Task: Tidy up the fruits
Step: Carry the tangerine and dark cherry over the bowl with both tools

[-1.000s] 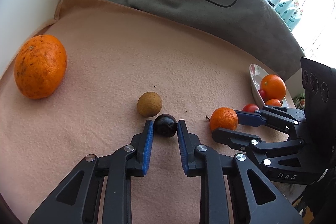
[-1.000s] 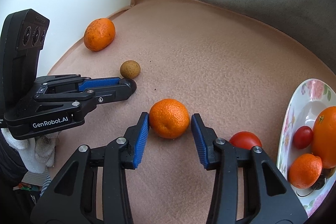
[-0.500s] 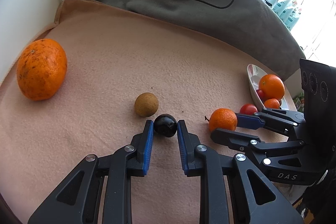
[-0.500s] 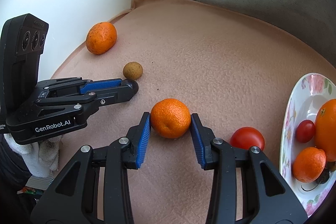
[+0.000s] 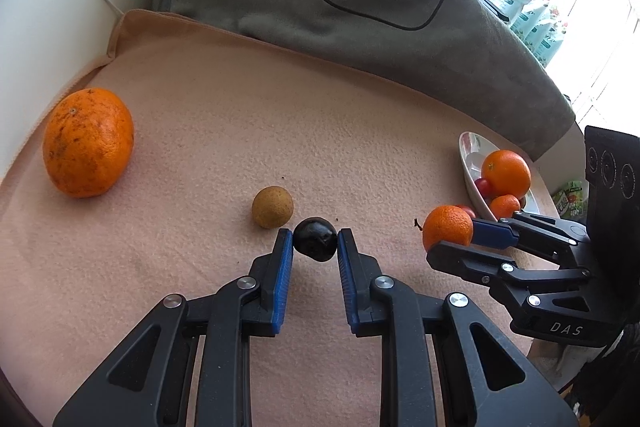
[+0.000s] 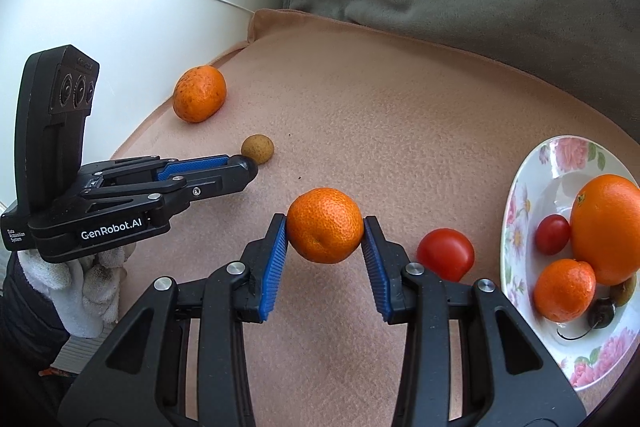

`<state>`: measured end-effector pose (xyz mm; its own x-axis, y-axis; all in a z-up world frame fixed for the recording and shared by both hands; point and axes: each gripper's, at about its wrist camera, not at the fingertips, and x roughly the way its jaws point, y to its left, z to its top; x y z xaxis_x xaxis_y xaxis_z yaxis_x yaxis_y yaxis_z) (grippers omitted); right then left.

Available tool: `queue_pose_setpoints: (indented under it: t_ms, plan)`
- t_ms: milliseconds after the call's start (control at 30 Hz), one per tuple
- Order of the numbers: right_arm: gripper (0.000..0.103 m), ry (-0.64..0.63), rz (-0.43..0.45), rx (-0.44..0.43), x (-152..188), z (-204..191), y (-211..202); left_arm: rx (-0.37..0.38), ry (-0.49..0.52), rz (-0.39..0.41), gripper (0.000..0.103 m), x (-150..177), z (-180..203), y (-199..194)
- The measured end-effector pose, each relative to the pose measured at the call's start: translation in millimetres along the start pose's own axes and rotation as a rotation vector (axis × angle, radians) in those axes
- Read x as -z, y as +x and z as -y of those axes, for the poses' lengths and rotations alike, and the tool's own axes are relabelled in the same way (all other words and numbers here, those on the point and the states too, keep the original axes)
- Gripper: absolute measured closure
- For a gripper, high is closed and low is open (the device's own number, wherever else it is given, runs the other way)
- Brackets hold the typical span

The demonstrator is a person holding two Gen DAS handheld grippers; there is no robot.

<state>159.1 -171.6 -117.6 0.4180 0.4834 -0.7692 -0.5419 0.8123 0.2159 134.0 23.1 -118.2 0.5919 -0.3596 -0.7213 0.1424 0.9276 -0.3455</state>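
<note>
Slippage threatens both grasps: the right gripper (image 6: 325, 233) pinches a round mandarin (image 6: 325, 225) beside the plate (image 6: 520, 195), the left gripper (image 5: 314, 243) clamps a glossy dark fruit (image 5: 315, 244) by fingertips alone.

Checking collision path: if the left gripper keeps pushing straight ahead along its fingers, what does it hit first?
The left gripper is already shut on the dark fruit. Straight ahead looks like bare cloth; the small tan fruit sits just left of the line, though depth is uncertain.
</note>
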Motion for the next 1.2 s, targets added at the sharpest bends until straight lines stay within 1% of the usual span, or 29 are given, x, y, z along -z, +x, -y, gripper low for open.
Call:
queue_pose_setpoints:
  t_ms: [133, 567, 967, 1200]
  plan:
    - [0.063, 0.022, 0.031, 0.004, 5, 4, -16, 0.010, 0.009, 0.010, 0.082, -2, 8, -3]
    - [0.063, 0.075, 0.116, 0.082, 29, 22, -74, 0.073, 0.057, 0.034, 0.082, -14, 50, 0]
    - [0.063, 0.157, 0.138, 0.160, 54, 60, -112, 0.132, 0.129, 0.034, 0.082, -30, 102, 18]
    - [0.063, 0.199, 0.147, 0.192, 69, 83, -126, 0.146, 0.169, 0.020, 0.082, -37, 129, 33]
